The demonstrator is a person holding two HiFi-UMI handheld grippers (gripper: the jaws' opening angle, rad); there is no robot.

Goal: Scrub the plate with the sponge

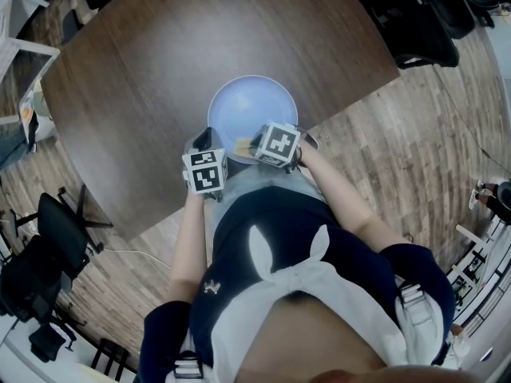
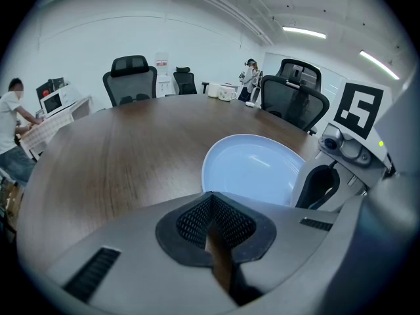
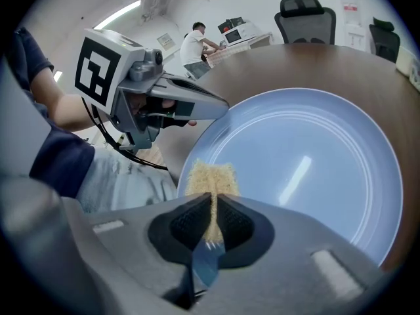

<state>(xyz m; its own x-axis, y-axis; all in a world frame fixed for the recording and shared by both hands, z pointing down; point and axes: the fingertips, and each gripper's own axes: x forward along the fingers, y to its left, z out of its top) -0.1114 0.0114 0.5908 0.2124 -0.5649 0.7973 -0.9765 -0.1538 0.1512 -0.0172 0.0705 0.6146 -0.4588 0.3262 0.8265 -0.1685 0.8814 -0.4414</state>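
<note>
A pale blue plate (image 1: 251,106) lies on the dark wooden table (image 1: 160,70) near its front edge; it also shows in the left gripper view (image 2: 252,169) and the right gripper view (image 3: 308,156). My right gripper (image 3: 211,199) is shut on a yellow sponge (image 3: 210,179), which it holds over the plate's near rim. In the head view the sponge (image 1: 242,145) peeks out beside the right gripper (image 1: 255,146). My left gripper (image 2: 211,205) is shut with nothing between its jaws, just left of the plate and above the table, seen from above (image 1: 204,142).
Black office chairs (image 2: 131,77) stand around the far side of the table, and one more (image 1: 56,222) at the left on the wood floor. A person (image 2: 12,123) is at a counter far left. Cups (image 2: 223,92) sit at the table's far edge.
</note>
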